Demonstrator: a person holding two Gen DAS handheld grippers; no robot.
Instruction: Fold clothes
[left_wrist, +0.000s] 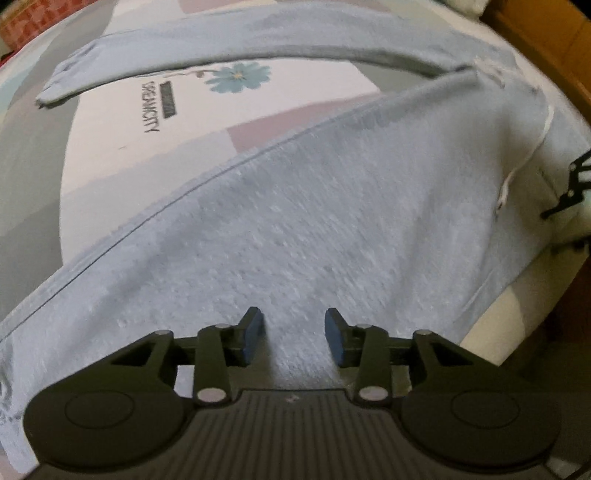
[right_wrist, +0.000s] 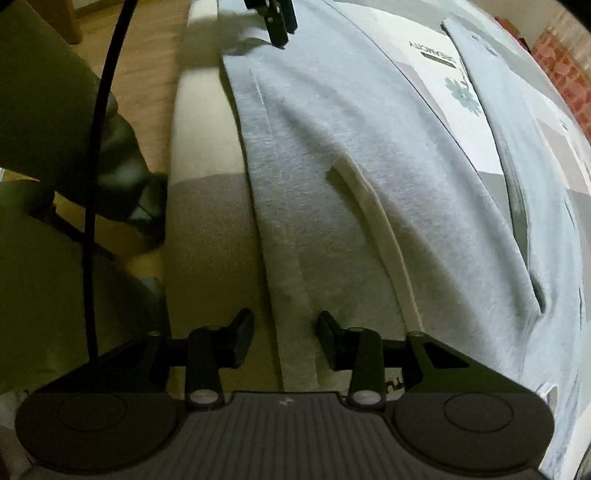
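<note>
Sweatshirt (left_wrist: 332, 221) pale blue, spread flat; both hand-held grippers (left_wrist: 294, 338) (right_wrist: 286, 339) parted, empty.

Light blue-grey sweatshirt (left_wrist: 332, 221), white drawstring (left_wrist: 524, 158). Bedsheet (left_wrist: 110, 155): white, grey and dusty-pink blocks, one blue flower (left_wrist: 238, 75), black lettering. Left gripper (left_wrist: 294, 338) black with blue pads (left_wrist: 253, 334). Wooden floor (right_wrist: 155, 48) tan-brown.

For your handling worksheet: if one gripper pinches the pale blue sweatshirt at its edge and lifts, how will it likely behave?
The pale blue sweatshirt would probably sag and drape, since it already lies in soft folds on the bed. Its long sleeve would likely trail behind. The fuzzy knit looks grippy, so slipping seems unlikely.
</note>
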